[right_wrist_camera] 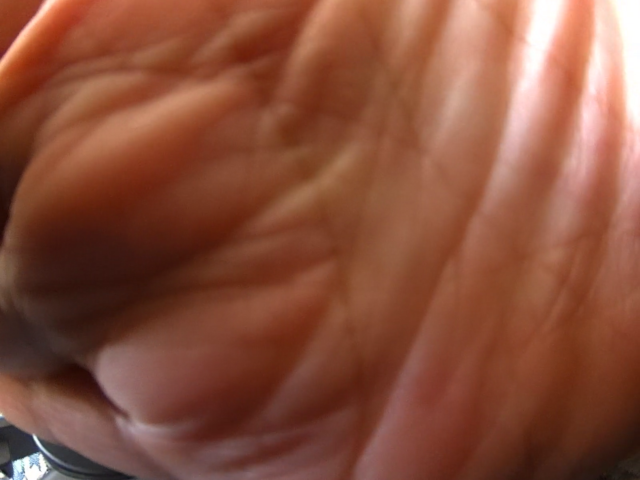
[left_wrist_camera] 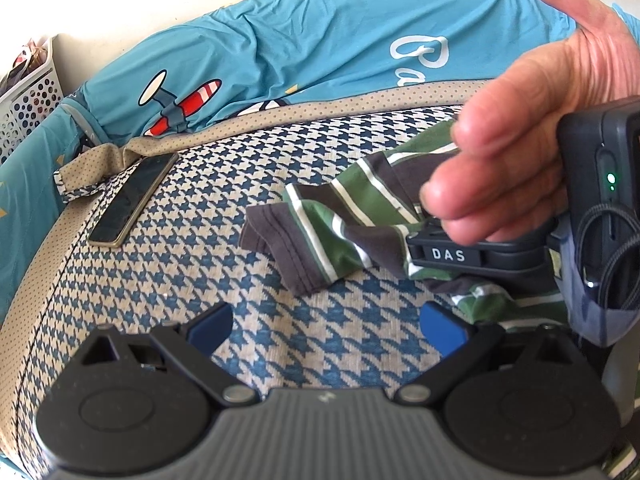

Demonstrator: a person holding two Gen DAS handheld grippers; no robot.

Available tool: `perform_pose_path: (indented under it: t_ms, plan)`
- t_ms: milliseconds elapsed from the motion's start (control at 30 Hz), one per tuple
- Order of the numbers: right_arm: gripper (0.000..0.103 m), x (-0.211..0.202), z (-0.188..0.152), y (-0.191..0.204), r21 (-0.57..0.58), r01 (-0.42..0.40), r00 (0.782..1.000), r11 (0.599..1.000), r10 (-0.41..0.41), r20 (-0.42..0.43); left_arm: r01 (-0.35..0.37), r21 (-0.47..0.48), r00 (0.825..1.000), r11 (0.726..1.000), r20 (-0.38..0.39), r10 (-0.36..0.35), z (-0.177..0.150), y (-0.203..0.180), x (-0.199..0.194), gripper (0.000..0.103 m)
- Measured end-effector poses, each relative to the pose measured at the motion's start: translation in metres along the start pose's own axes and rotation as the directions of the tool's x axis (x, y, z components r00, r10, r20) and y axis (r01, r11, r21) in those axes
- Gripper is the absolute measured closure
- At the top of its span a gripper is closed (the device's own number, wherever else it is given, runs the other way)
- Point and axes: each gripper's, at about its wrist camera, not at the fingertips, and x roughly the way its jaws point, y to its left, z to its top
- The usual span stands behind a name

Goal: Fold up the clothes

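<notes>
A green, brown and white striped garment lies crumpled on the blue-and-beige houndstooth cushion, right of centre in the left wrist view. My left gripper is open and empty, low over the cushion just in front of the garment. The right gripper's black body marked "DAS" rests on the garment at the right; its fingers are hidden. A bare hand reaches over it. In the right wrist view that hand's palm covers the lens, blurred.
A dark phone lies on the cushion at the left. A teal bedsheet with a plane print lies behind the cushion's dotted border. A white perforated basket stands at the far left.
</notes>
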Motion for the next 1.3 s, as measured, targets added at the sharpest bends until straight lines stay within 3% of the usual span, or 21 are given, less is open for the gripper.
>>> perform_pose_path:
  t_ms: [300, 500, 867, 1133, 1300]
  plan:
    - [0.000, 0.006, 0.003, -0.020, 0.004, -0.003, 1.000, 1.000, 0.003, -0.002, -0.069, -0.039, 0.997, 0.997, -0.031, 0.068, 0.002, 0.010, 0.006, 0.003]
    - [0.000, 0.014, -0.001, 0.056, 0.003, -0.003, 1.000, 1.000, 0.003, -0.003, -0.063, -0.113, 0.998, 0.992, -0.008, 0.062, 0.007, 0.023, -0.005, 0.003]
    - [0.000, -0.014, -0.003, 0.119, 0.002, -0.002, 1.000, 1.000, 0.002, -0.002, -0.018, -0.196, 1.000, 0.980, 0.012, 0.021, 0.015, 0.029, -0.018, 0.001]
    - [0.000, -0.042, -0.004, 0.116, -0.011, -0.016, 0.997, 1.000, 0.015, -0.073, -0.002, -0.273, 1.000, 0.962, -0.008, 0.000, 0.022, 0.042, -0.010, 0.000]
    - [0.000, -0.075, -0.004, 0.078, 0.082, 0.081, 0.992, 0.993, -0.073, -0.098, 0.001, -0.285, 1.000, 0.959, -0.023, -0.008, 0.025, 0.042, -0.001, 0.000]
